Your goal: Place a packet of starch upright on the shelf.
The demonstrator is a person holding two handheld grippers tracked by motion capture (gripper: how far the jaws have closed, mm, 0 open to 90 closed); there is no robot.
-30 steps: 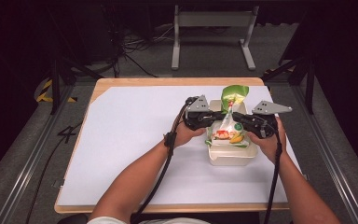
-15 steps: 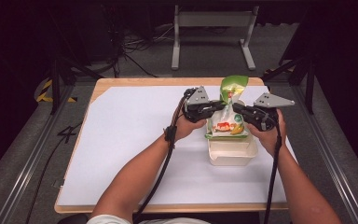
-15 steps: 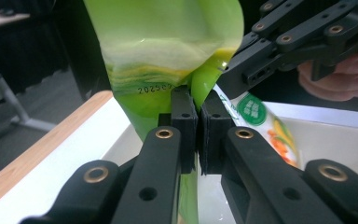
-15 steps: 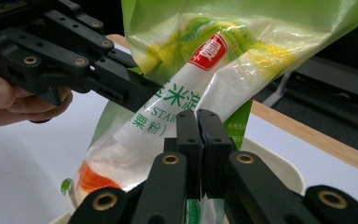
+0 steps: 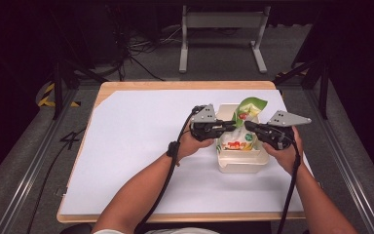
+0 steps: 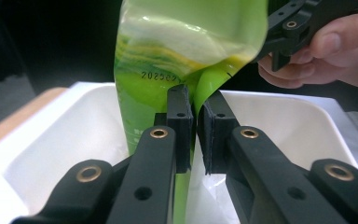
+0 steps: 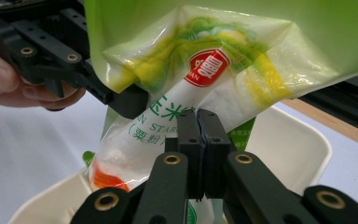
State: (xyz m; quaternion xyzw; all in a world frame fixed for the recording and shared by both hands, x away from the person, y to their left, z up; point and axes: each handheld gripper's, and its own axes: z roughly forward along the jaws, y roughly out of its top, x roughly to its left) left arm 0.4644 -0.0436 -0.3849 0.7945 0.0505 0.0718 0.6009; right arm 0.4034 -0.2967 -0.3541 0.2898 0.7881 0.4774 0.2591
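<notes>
High view: both grippers, fingers pinching the starch bag (image 5: 243, 127), have lowered it toward the tub (image 5: 240, 165).

Green starch bag (image 5: 244, 127) — upright in white tub (image 5: 241, 165).

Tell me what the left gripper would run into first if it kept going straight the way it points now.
The left gripper is already clamped on the green starch bag over the white tub. Pushed on, it would probably press the bag into the right gripper facing it, though depth is hard to judge.
</notes>
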